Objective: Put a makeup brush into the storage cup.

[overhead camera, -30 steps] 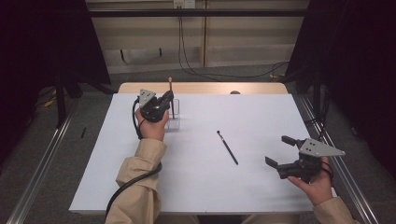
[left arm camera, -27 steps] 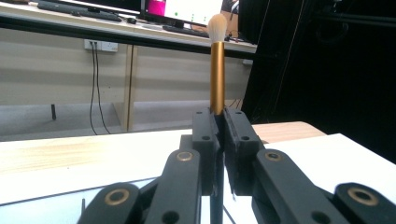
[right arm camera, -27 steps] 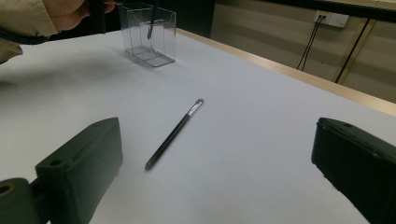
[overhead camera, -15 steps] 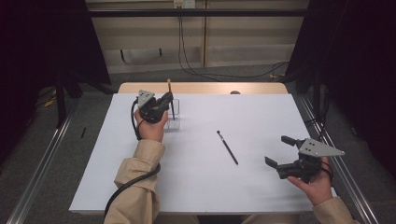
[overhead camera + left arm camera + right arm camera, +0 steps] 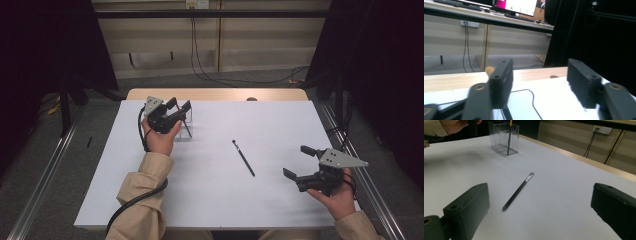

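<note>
A: Two brushes are in play: one stands in the clear holder [image 5: 503, 137] at the far left of the table [image 5: 280, 210], the other, a black brush [image 5: 243, 157], lies flat mid-table, well apart from the holder.

B: And the grippers?

A: The left gripper [image 5: 178, 108] hovers just above the holder. Its jaws have just been opening and now stand about half apart with nothing between them; the standing brush [image 5: 185, 126] leans inside the holder below. The right gripper [image 5: 298, 161] sits near the right edge, jaws wide, holding nothing, aimed toward the lying brush.

B: What could go wrong?

A: I'd say the left gripper could clip the leaning handle or the holder's rim if it pulls away low, tipping the light holder. The lying brush is thin and flat on the sheet, so wide jaws coming down off-centre may roll it or pinch the tablecloth instead.

B: Anything hard to read?

A: In the left gripper view the near jaw covers most of the brush; just a pale handle tip [image 5: 489, 70] peeks out. From above, the holder's clear walls nearly vanish, and the hand [image 5: 161, 140] hides its near side. How the holder's compartments divide I cannot tell.
</note>
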